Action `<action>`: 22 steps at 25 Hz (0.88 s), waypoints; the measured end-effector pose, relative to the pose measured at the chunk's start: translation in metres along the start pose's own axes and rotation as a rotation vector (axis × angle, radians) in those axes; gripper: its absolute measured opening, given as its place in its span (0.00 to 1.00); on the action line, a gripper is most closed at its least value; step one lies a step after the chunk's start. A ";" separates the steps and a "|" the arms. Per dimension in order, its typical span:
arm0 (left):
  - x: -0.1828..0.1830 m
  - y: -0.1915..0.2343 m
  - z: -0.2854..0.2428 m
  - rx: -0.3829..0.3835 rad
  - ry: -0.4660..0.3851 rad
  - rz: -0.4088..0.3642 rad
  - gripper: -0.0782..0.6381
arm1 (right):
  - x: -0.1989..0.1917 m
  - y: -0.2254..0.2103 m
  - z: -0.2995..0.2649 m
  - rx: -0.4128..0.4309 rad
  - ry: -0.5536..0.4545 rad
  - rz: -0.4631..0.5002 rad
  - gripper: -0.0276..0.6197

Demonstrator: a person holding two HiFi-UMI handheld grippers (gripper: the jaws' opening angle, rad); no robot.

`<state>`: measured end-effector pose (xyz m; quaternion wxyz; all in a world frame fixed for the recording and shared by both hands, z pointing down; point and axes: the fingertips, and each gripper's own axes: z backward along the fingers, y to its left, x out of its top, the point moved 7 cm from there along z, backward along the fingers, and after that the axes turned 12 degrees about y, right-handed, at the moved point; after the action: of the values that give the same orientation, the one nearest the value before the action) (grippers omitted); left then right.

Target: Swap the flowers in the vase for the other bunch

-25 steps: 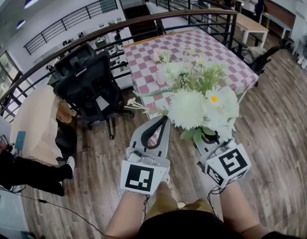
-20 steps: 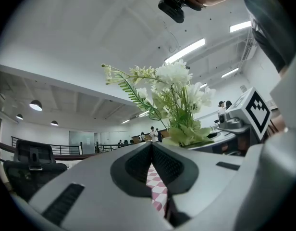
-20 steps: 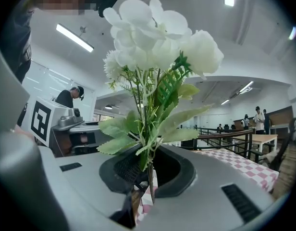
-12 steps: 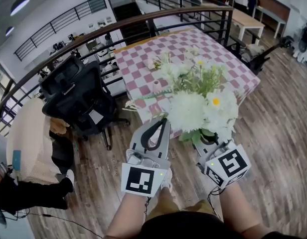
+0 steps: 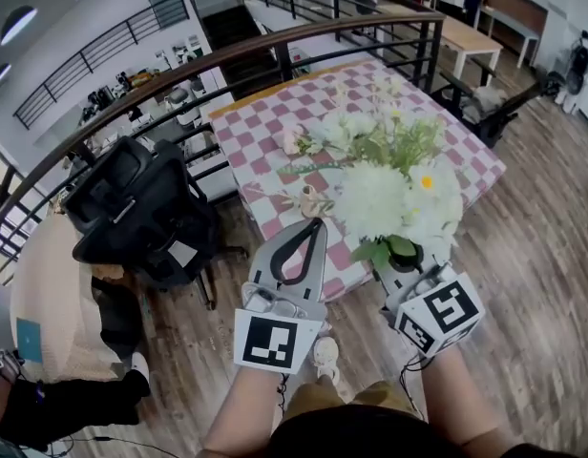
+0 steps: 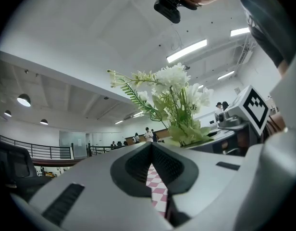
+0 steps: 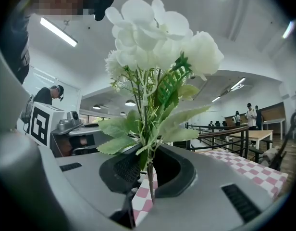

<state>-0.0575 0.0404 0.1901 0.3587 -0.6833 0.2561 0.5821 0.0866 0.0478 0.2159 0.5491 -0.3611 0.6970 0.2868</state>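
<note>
**Inspector:** Which step is in hand?

**Assessor:** The carry-in, by my reading. The right gripper (image 7: 149, 165) is clamped on the stems (image 7: 149, 182) of a white flower bunch (image 5: 389, 198), held upright at the near edge of the checked table (image 5: 265, 122). The left gripper (image 5: 319, 223) is closed tip to tip, with nothing in it.

**Inspector:** And the vase?

**Assessor:** A small pale vessel (image 5: 311, 199) stands on the cloth at 12 o'clock of the left tips, just past them. I take it for the vase, but I cannot tell whether it holds anything. A pale cluster of blossoms (image 5: 294, 141) shows further on, at 11 o'clock.

**Inspector:** What does the next move call for?

**Assessor:** Bring the stems over the vessel's mouth and lower them straight in. The left jaws should open first, to steady the vase or clear out anything left inside.

**Inspector:** The count?

**Assessor:** Two grippers, one held bunch, one vase, one further cluster and one table. There is also one black office chair (image 5: 141, 208) at 9 o'clock.
</note>
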 end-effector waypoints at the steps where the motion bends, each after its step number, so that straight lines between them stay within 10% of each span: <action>1: 0.000 0.006 -0.004 -0.006 -0.003 0.002 0.12 | 0.003 -0.003 -0.007 -0.003 0.001 -0.003 0.15; 22: -0.017 0.097 -0.094 -0.046 -0.008 -0.024 0.12 | 0.033 -0.047 -0.119 -0.028 -0.014 0.035 0.15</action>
<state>-0.0776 -0.0946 0.1938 0.3508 -0.6921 0.2331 0.5862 0.0543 -0.0805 0.2114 0.5436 -0.3544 0.6954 0.3085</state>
